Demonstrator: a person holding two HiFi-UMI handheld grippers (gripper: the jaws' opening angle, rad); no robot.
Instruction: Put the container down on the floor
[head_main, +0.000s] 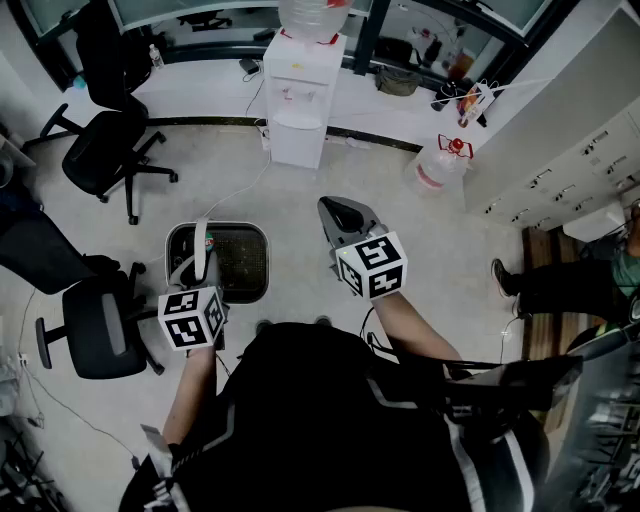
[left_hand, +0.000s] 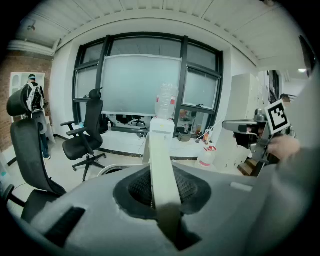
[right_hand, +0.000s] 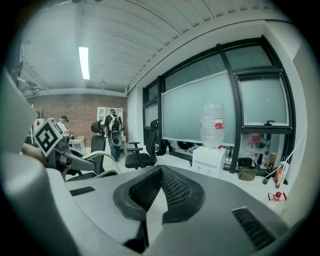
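Observation:
The container (head_main: 240, 262) is a dark rectangular basket with a white rim and a white hoop handle (head_main: 203, 240). It sits low in front of the person's feet; whether it touches the floor I cannot tell. My left gripper (head_main: 208, 266) is shut on that handle. In the left gripper view the white handle strip (left_hand: 161, 165) runs straight out between the pads (left_hand: 187, 187). My right gripper (head_main: 341, 214) is held to the right of the basket, apart from it. Its jaws (right_hand: 159, 174) are shut with nothing in them.
A white water dispenser (head_main: 300, 95) stands against the far wall, and a spare water jug (head_main: 437, 166) sits on the floor right of it. Black office chairs (head_main: 105, 150) (head_main: 95, 328) are at the left. White cabinets (head_main: 585, 150) and a seated person's legs (head_main: 540, 288) are at the right.

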